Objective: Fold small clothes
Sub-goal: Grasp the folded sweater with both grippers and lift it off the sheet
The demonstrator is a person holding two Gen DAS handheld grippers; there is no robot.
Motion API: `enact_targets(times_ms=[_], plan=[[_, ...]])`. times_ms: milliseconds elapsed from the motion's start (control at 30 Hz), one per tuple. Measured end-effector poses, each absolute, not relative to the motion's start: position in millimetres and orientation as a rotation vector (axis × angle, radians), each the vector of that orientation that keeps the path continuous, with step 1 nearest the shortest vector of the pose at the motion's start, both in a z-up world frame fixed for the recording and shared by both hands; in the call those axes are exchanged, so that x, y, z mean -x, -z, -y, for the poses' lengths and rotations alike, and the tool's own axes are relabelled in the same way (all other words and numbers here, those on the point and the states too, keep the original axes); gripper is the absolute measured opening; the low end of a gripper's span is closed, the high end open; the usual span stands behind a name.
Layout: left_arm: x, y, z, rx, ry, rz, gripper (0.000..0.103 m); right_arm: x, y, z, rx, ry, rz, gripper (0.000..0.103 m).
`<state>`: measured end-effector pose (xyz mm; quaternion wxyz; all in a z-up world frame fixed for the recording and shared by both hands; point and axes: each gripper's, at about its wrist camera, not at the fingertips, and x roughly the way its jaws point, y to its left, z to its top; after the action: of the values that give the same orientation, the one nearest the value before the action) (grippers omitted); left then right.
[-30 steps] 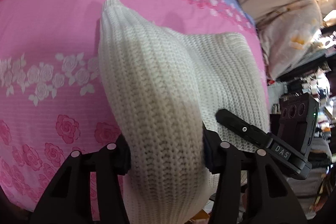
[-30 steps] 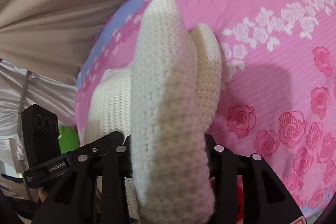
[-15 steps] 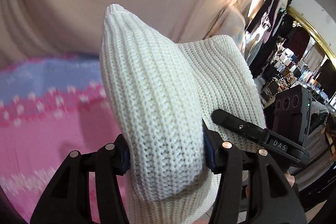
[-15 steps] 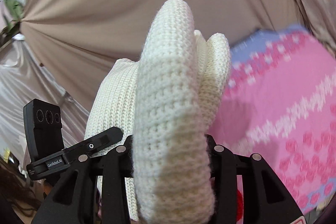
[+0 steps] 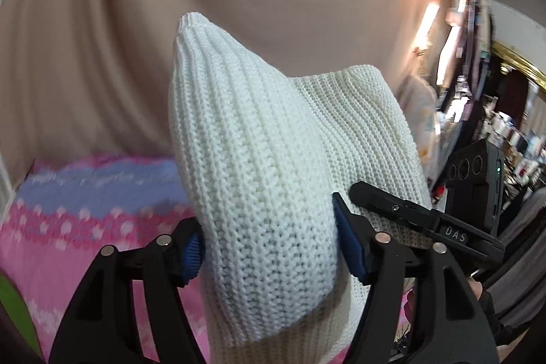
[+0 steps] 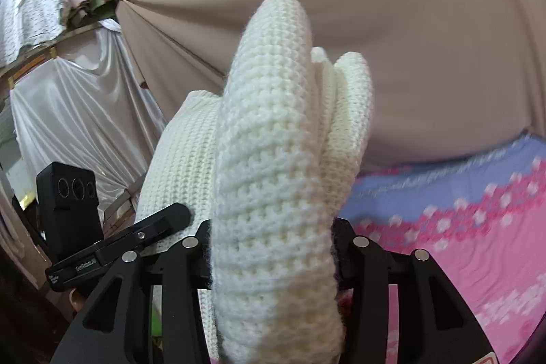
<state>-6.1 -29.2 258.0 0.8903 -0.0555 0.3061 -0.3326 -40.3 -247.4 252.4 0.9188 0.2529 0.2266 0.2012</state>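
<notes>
We are lifting the white knit garment clear of the pink floral bedspread, which a second ago filled both views; we judge a fold is coming. The left gripper and right gripper are each holding a bunched fold, jaws just widening. Only the right view is showing white drapes; the left, cluttered shelves.
</notes>
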Motion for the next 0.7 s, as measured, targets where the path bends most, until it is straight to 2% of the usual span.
enact_targets(times_ms=[33, 100, 167, 200, 233, 267, 367, 433, 533, 600, 700], plan=[[3, -238, 23, 0.121, 0.667, -0.678, 0.072, 28, -231, 242, -0.525, -0.413, -0.505, 0.055], [-10, -184, 11, 0.15, 0.604, -0.774, 0.08, 7, -173, 235, -0.525, -0.378, -0.61, 0.061], [-22, -102, -8, 0.17, 0.475, -0.94, 0.08, -1, -101, 233, -0.532, -0.293, -0.746, 0.062], [-23, -65, -16, 0.179, 0.409, -1.028, 0.076, 0, -67, 237, -0.544, -0.242, -0.817, 0.062], [-21, -39, -25, 0.184, 0.34, -1.095, 0.072, 6, -37, 241, -0.562, -0.201, -0.888, 0.06], [-18, -23, -37, 0.2, 0.312, -1.133, 0.072, 18, -3, 247, -0.608, -0.142, -0.979, 0.058], [-2, -2, -69, 0.26, 0.303, -1.165, 0.073, 49, 22, 252, -0.649, -0.119, -1.036, 0.057], [-4, -5, -67, 0.275, 0.311, -1.141, 0.08, 50, 18, 246, -0.613, -0.13, -1.045, 0.059], [-16, -10, -53, 0.236, 0.307, -1.094, 0.085, 28, 16, 237, -0.595, -0.149, -1.059, 0.07], [-29, -3, -43, 0.239, 0.297, -1.088, 0.085, 8, 24, 233, -0.603, -0.152, -1.078, 0.072], [-53, 21, -36, 0.317, 0.295, -1.169, 0.083, -22, 56, 221, -0.621, -0.161, -1.169, 0.073]])
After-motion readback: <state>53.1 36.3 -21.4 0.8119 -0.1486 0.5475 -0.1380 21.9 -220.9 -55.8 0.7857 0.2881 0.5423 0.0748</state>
